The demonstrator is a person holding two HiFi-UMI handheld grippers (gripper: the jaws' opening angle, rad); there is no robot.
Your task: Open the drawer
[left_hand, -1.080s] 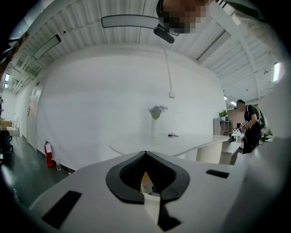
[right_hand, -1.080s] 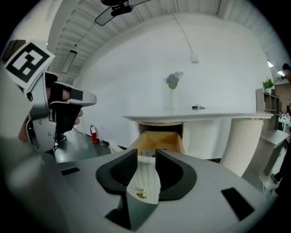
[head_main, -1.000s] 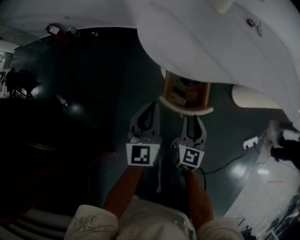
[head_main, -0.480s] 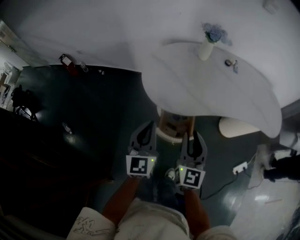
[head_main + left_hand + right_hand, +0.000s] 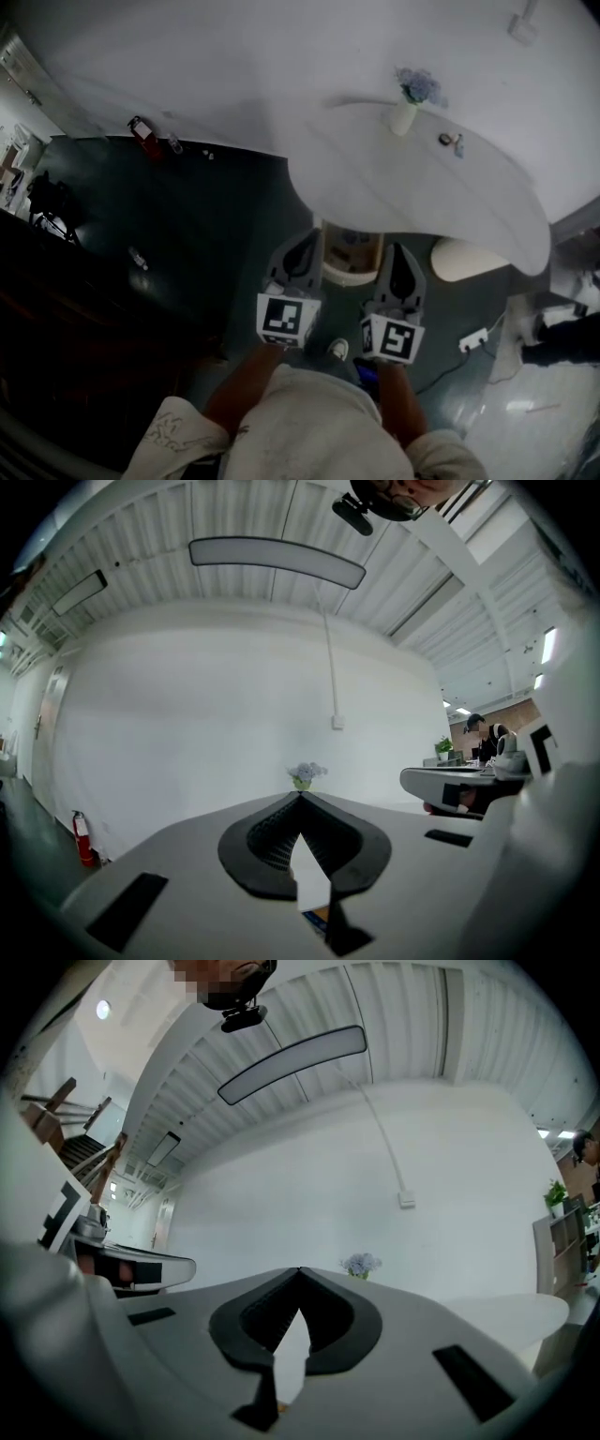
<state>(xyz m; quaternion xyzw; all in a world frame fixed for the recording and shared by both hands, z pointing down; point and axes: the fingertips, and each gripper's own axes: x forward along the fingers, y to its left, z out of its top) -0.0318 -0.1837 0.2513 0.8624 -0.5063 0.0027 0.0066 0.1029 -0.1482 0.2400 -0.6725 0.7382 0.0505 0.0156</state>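
- Left gripper (image 5: 300, 797): jaws closed tip to tip with nothing between them. We list it as held level and facing a white wall.
- Right gripper (image 5: 300, 1272): jaws also closed and empty. It is held level beside the left one, the two apart.
- Marker cubes (image 5: 288, 319): one at the rear of each gripper, nearest our forearms.
- Drawer (image 5: 352, 251): pulled out from under the table edge, with its wooden inside showing from above. The head view puts it between the two grippers and beyond them, and neither holds it. We cannot identify the small contents.
- Table (image 5: 422, 187): white with a curved top, above the drawer.
- Vase of pale flowers (image 5: 405, 112): upright near the table's far edge.
- Dark floor (image 5: 187, 216): a red fire extinguisher (image 5: 142, 129) stands by the wall, and a white power strip (image 5: 472, 339) lies to the right.
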